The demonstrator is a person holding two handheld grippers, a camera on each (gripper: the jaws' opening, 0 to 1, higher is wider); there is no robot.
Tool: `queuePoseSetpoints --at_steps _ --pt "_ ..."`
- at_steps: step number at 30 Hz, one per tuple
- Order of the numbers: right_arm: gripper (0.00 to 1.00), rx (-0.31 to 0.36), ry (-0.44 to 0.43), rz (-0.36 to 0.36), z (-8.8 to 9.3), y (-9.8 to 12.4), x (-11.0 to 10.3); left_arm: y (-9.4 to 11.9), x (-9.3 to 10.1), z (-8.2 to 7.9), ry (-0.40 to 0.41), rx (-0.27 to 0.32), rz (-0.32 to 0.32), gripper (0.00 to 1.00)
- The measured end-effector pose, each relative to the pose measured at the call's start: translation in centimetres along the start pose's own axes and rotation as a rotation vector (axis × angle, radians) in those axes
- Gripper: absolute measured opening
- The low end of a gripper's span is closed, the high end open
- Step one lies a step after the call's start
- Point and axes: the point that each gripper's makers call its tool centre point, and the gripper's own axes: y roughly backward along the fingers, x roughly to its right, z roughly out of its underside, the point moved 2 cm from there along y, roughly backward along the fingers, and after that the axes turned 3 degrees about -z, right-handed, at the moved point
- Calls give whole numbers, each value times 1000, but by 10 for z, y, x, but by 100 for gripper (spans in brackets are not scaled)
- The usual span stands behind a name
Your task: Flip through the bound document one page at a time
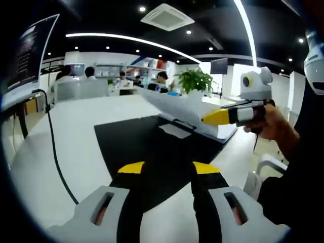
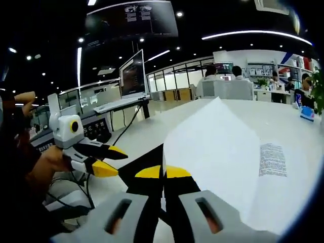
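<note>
Mid-turn of one page. The right gripper (image 2: 163, 172), yellow-tipped jaws pressed together on the near edge of a lifted white paper page (image 2: 212, 147), holds it above the white bound document (image 1: 202, 124) lying at the far right of the black rectangular mat (image 1: 152, 147) on the white table (image 1: 76, 131). The left gripper (image 1: 164, 168) hovers over the mat, jaws apart. Judgement: carry the page over in a smooth arc, gripping lightly to avoid tearing at the binding.

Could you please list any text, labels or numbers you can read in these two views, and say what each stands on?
Nothing can be read.
Printed block on the lifted page: too small and blurred.
Text lines on the monitor: too small.
Text on the overhead screen: blurred.
Lines on the screen in the left gripper view: blurred.
</note>
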Motion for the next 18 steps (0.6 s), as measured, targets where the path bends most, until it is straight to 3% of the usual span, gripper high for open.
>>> queuePoseSetpoints --at_steps 8,18 --pt "2 -31 -5 -8 12 -8 -2 -1 1 9 5 -22 0 37" --pt "2 -74 -6 -13 26 -16 -3 4 -1 6 1 -11 -12 36"
